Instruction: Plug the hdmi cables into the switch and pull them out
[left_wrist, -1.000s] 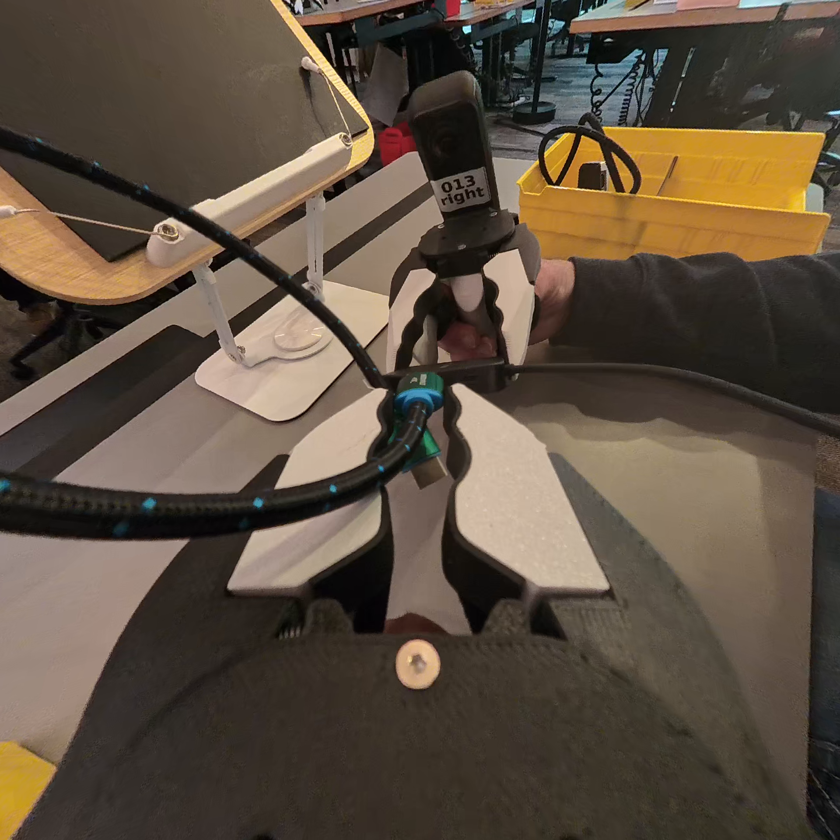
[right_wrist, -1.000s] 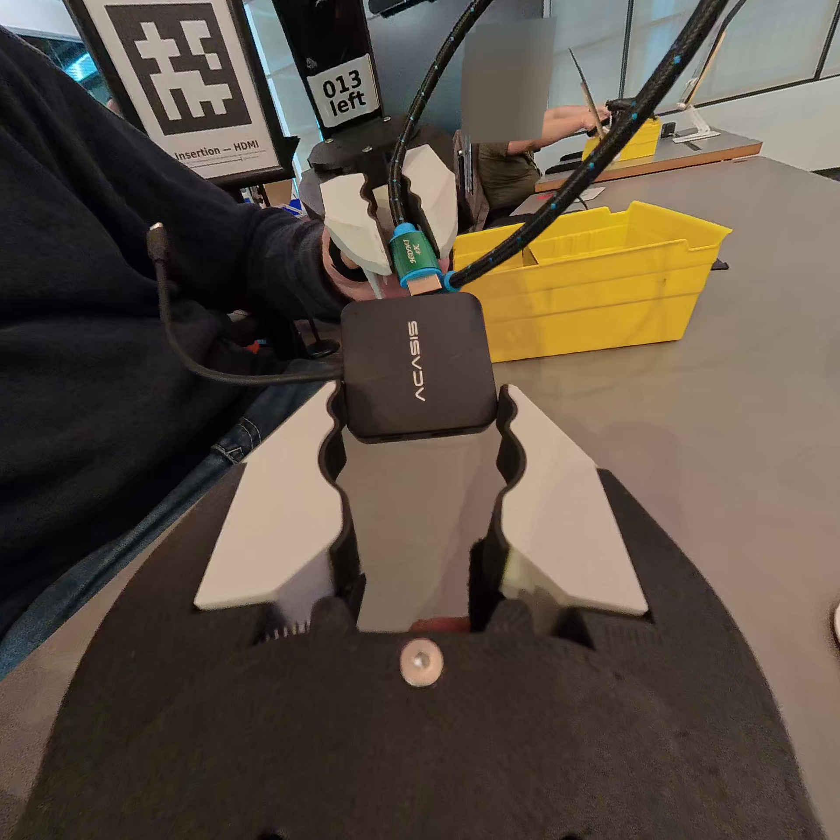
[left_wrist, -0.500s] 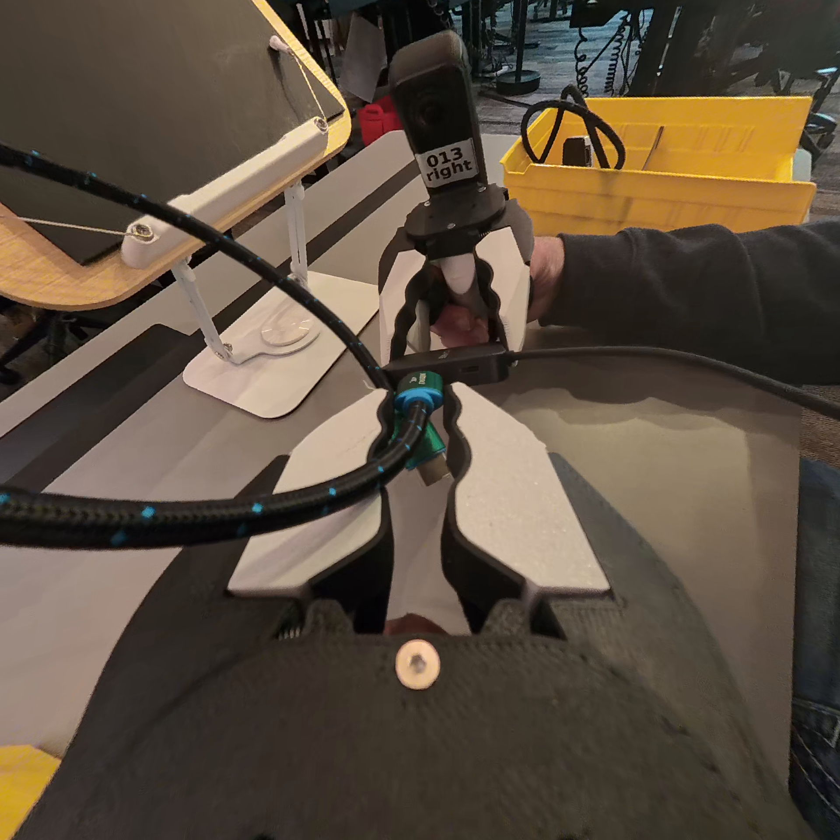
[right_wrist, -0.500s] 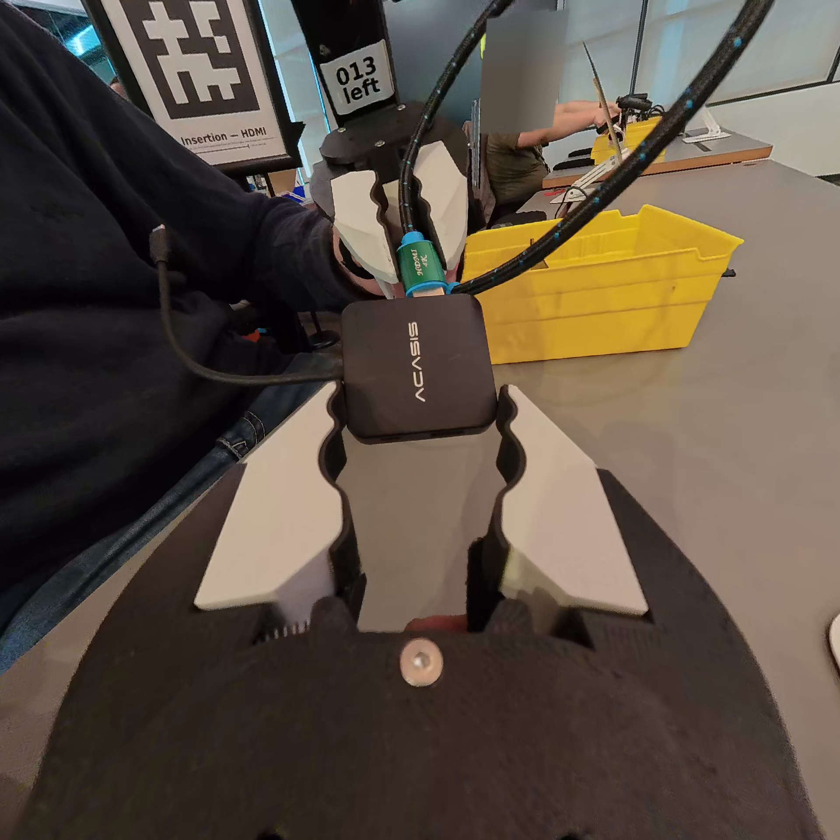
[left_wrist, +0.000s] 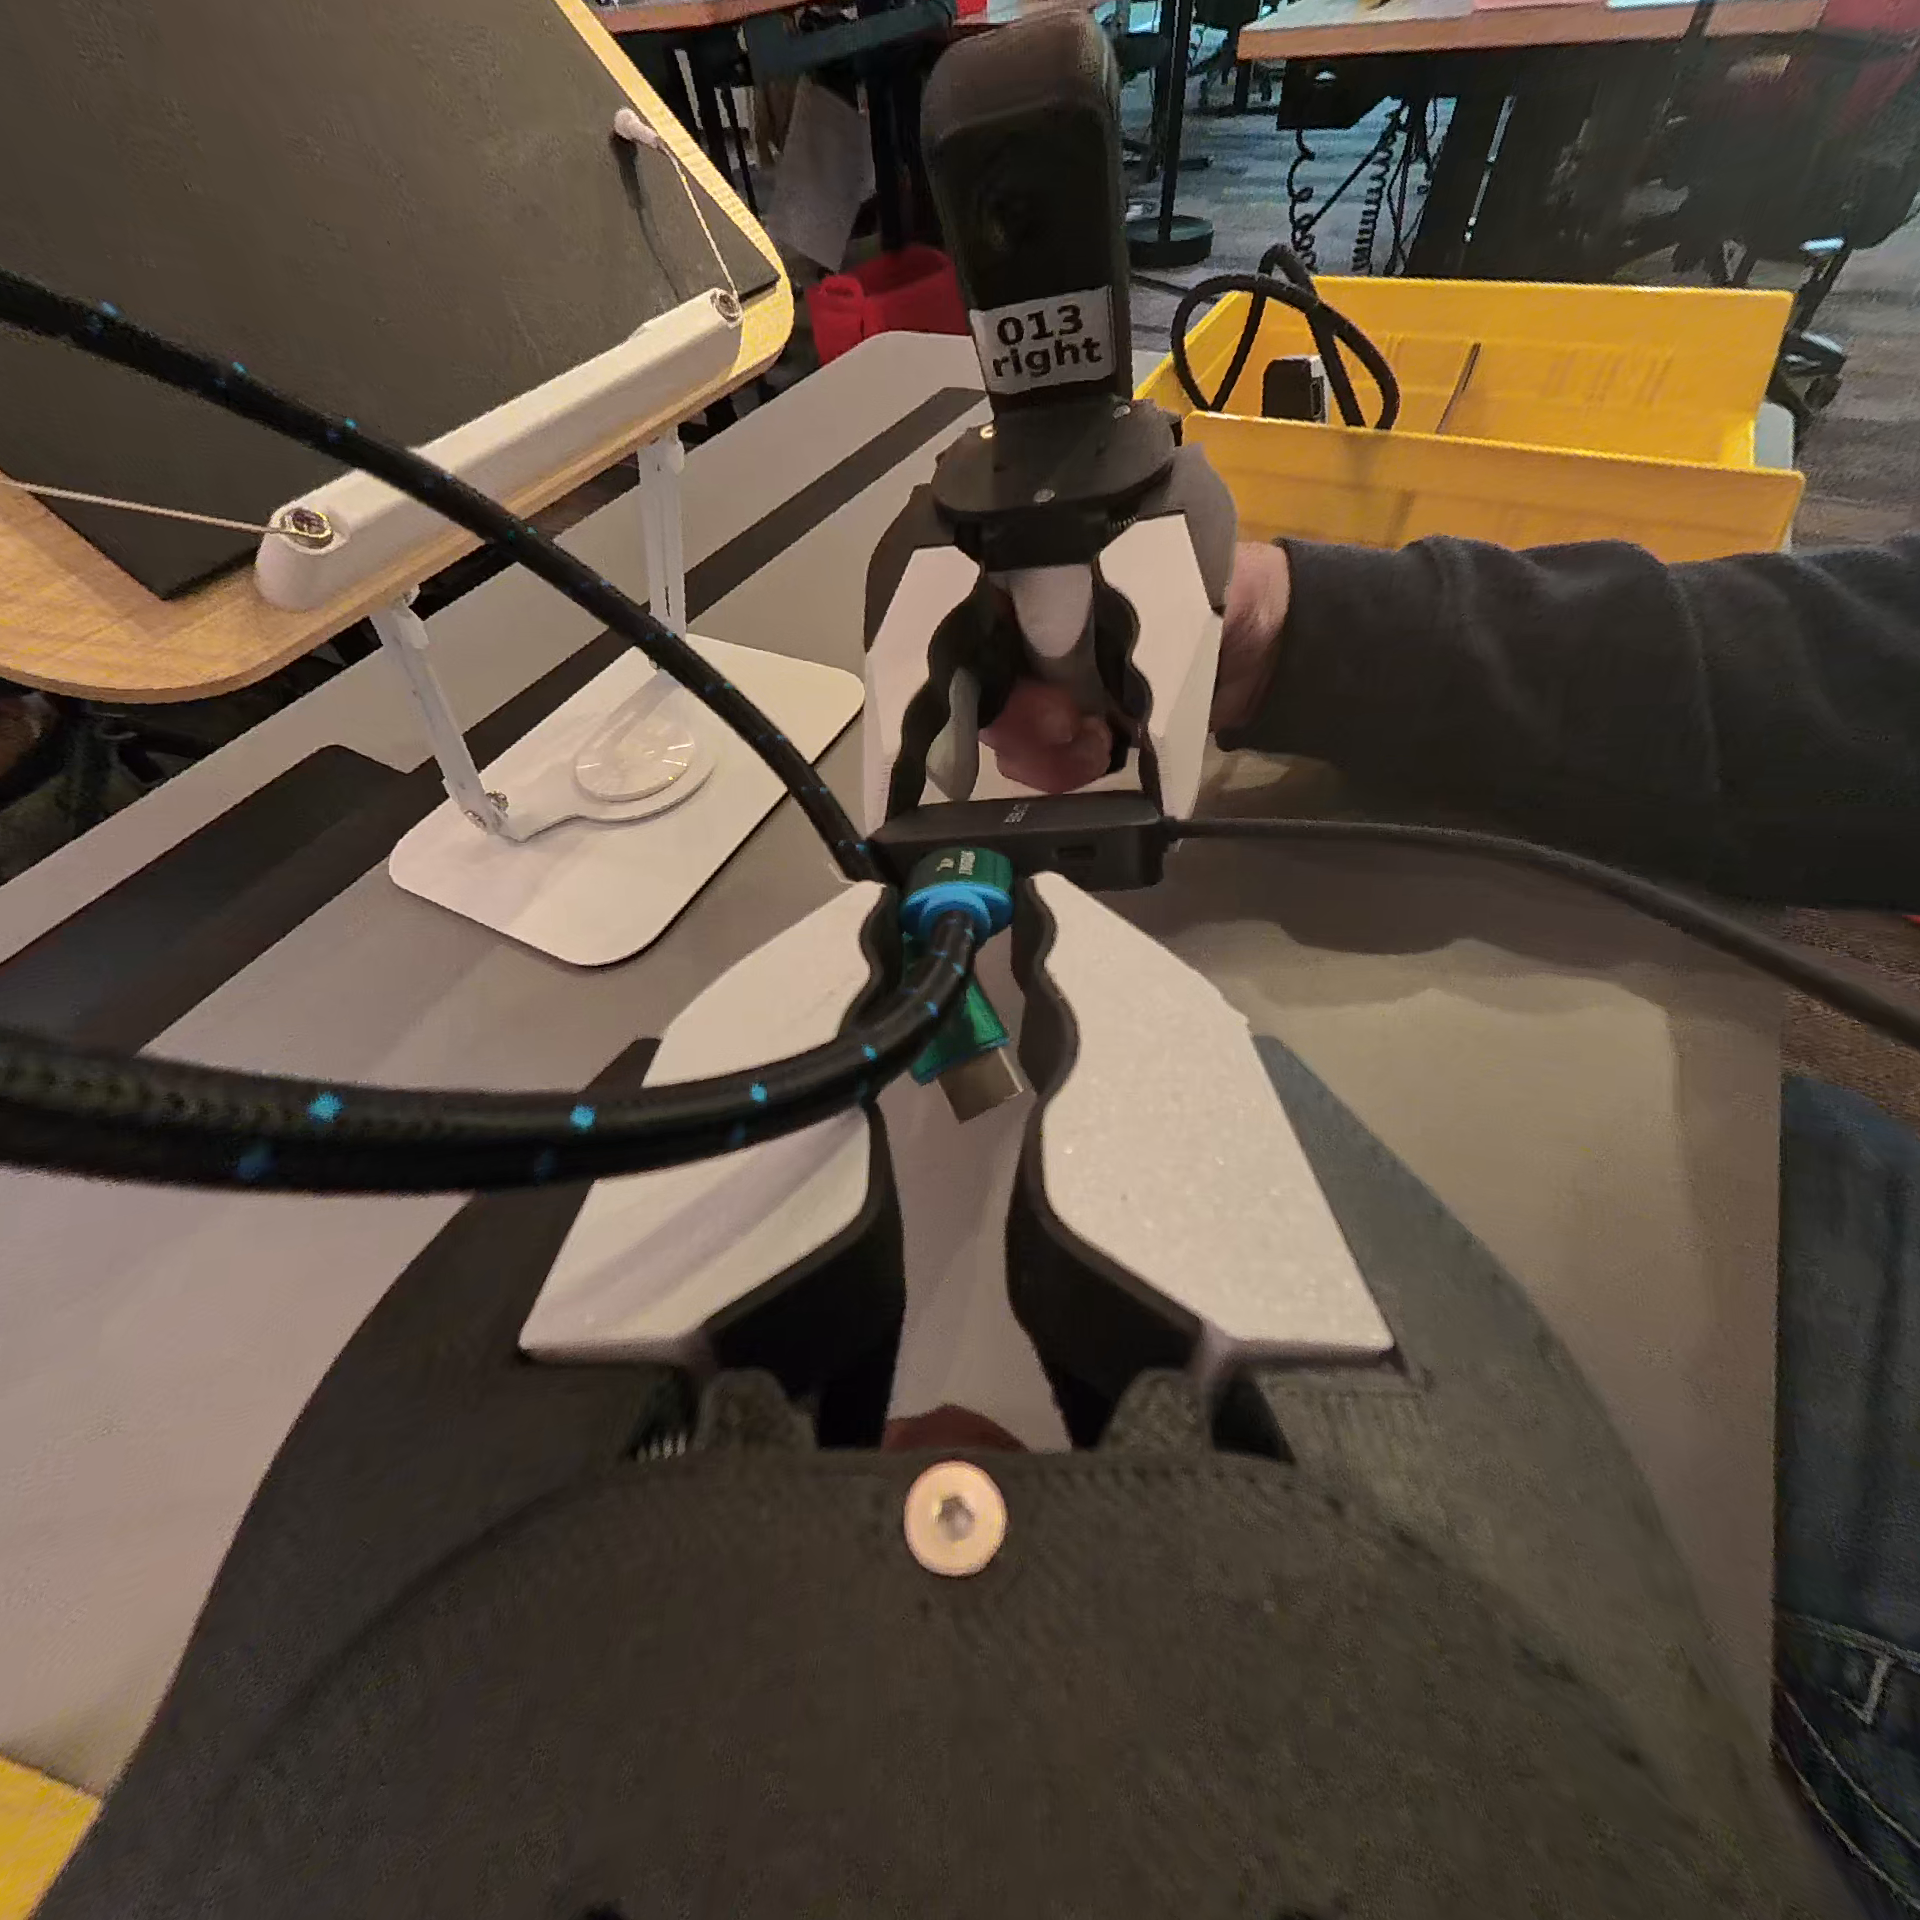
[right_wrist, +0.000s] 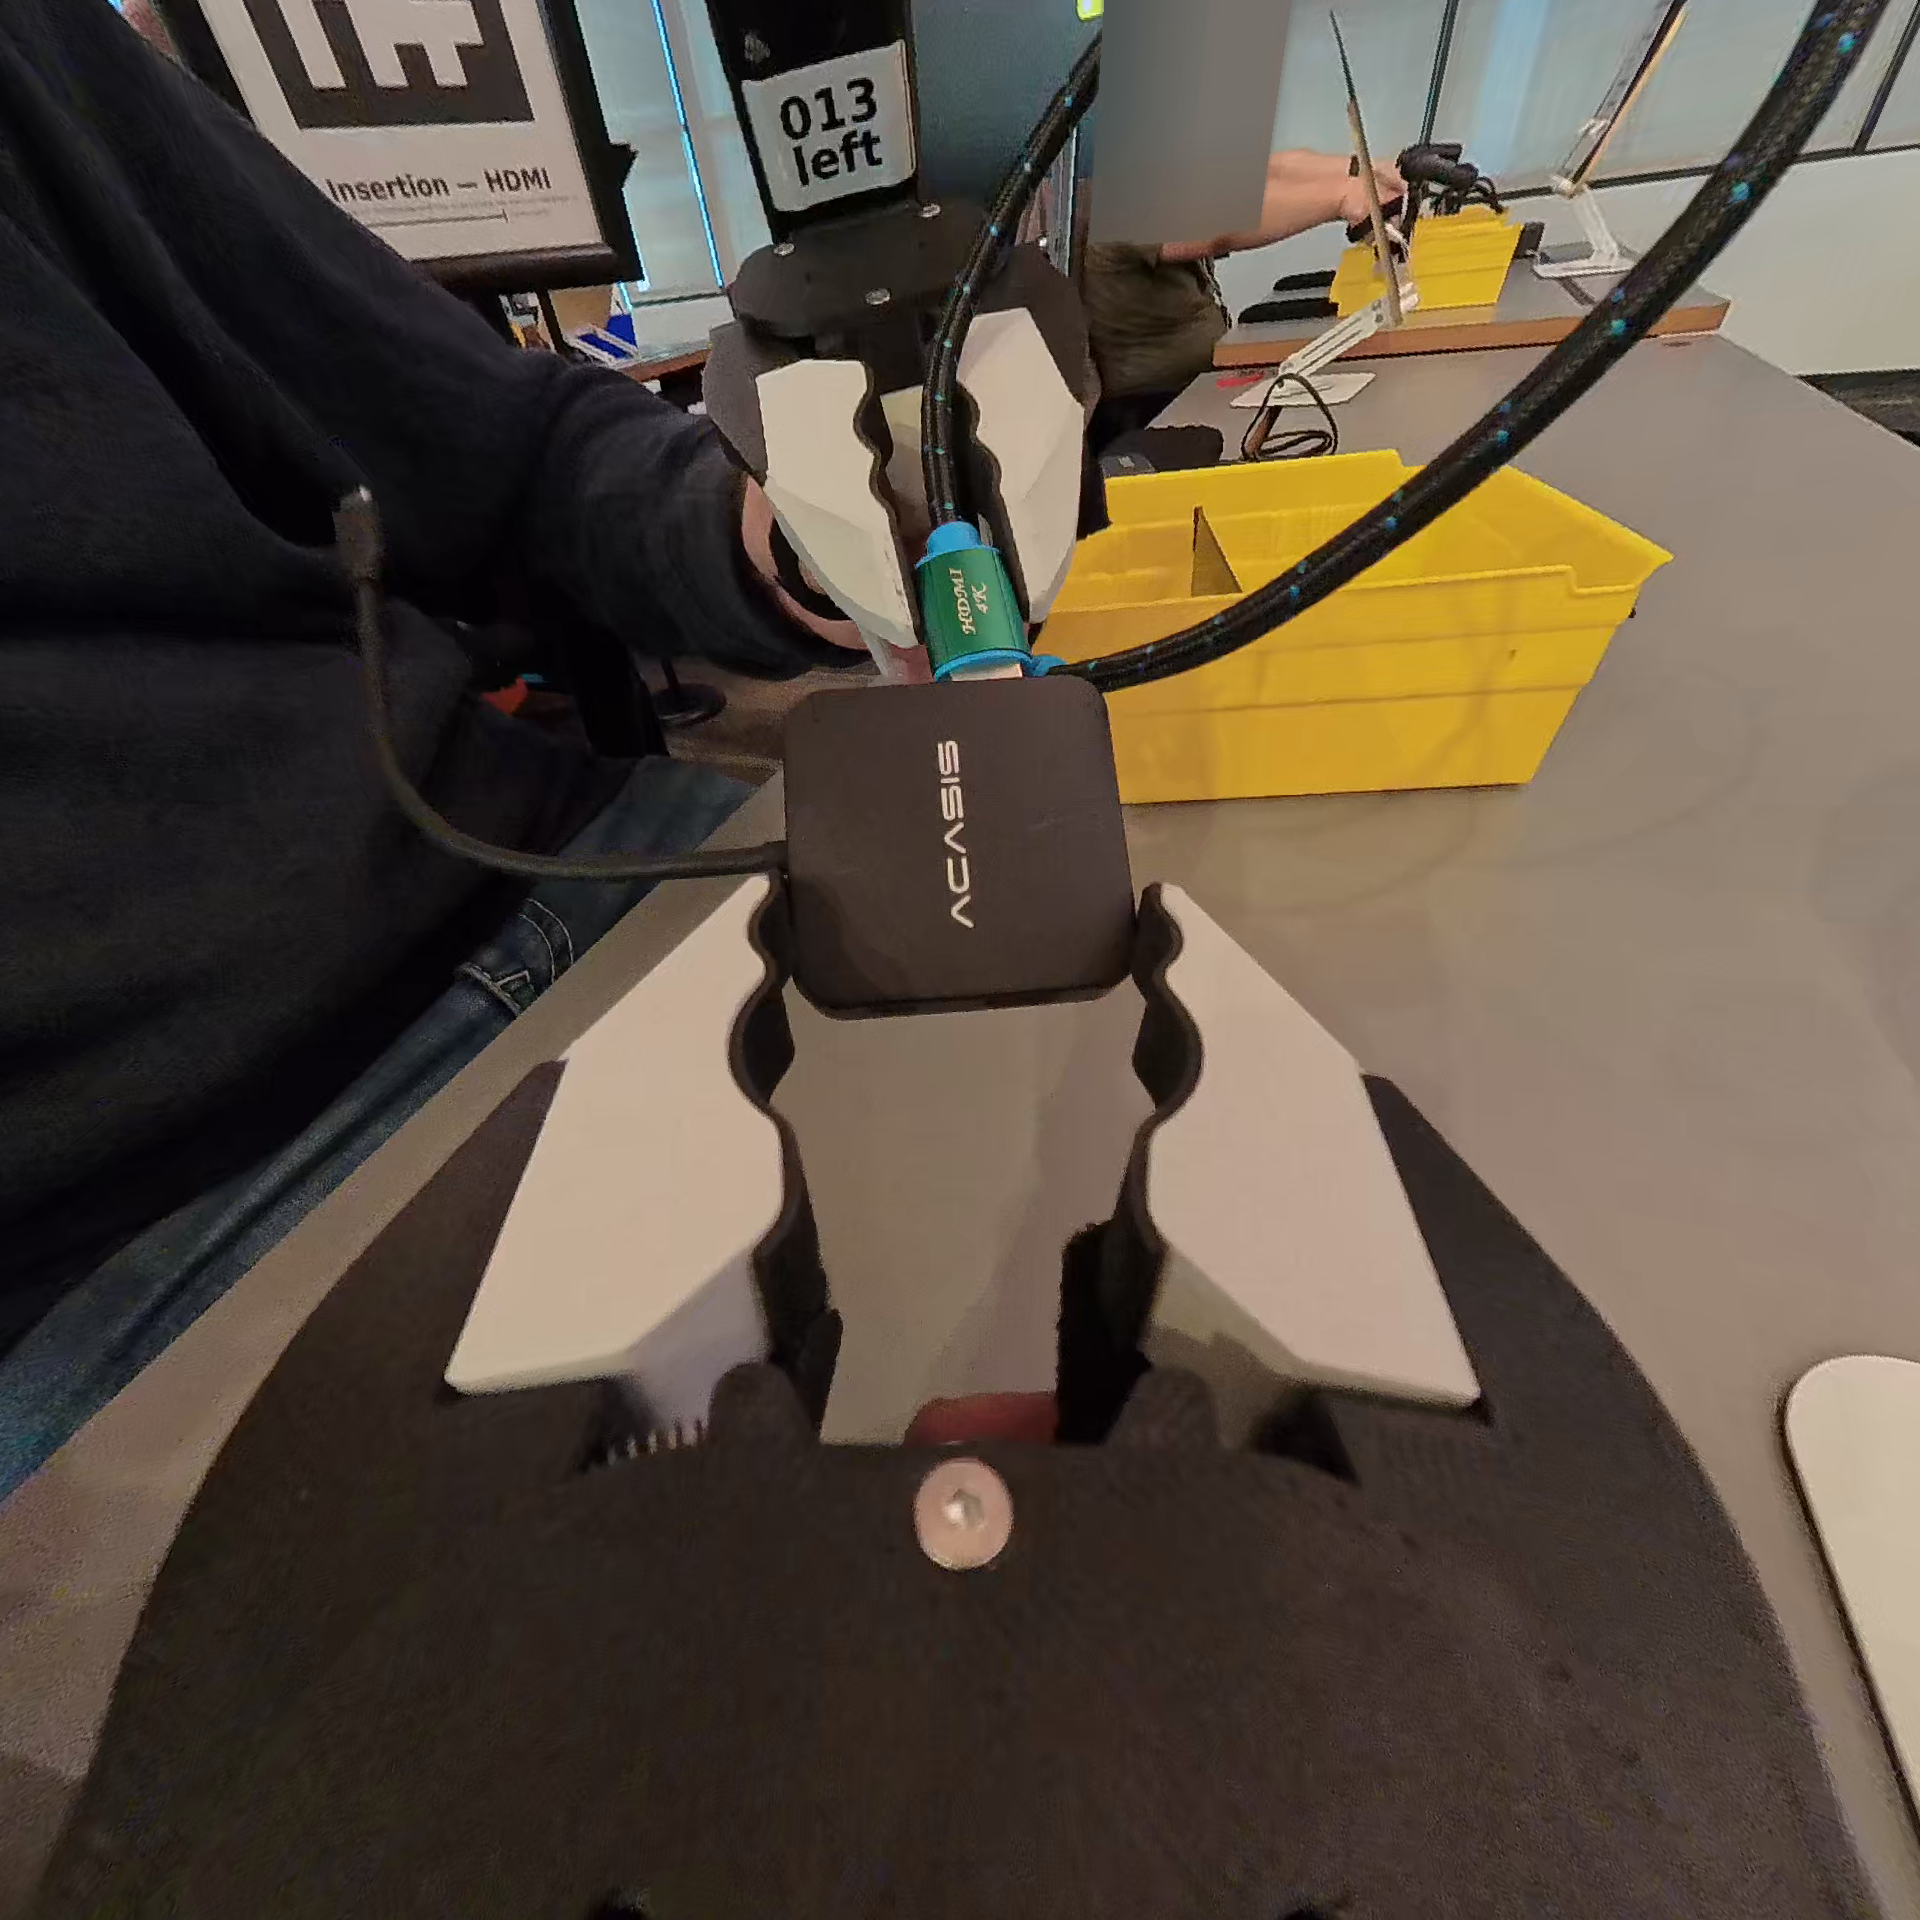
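Note:
The black square switch (right_wrist: 956, 842) sits just above the grey table (right_wrist: 1558, 1039), gripped at its sides by my right gripper (right_wrist: 961, 925), which is shut on it. My left gripper (left_wrist: 951, 904) is shut on a green HDMI plug (left_wrist: 951, 868) with a blue collar, pushed against the switch's (left_wrist: 1039, 847) facing edge; only a sliver of metal tip shows in the right wrist view (right_wrist: 971, 613). A second green plug (left_wrist: 961, 1044) hangs loose between my left fingers, its metal tip bare. The black braided cable (left_wrist: 416, 1127) loops off left. The right gripper (left_wrist: 1023, 790) faces me.
A yellow bin (right_wrist: 1351, 675) stands behind the switch, also in the left wrist view (left_wrist: 1507, 488). A tilted wooden stand on a white base (left_wrist: 623, 831) is on the left. A dark sleeve (left_wrist: 1558, 707) holds the right gripper. The switch's thin black lead (right_wrist: 416, 810) trails off. My right fingertips sit around 6 cm from my left ones. From the right gripper's tips to the white base (left_wrist: 623, 831) is close to 25 cm.
The left gripper has pushed the green plug forward into the switch's edge; the bare metal tip seen before is now almost hidden. The right gripper stays shut on the switch.

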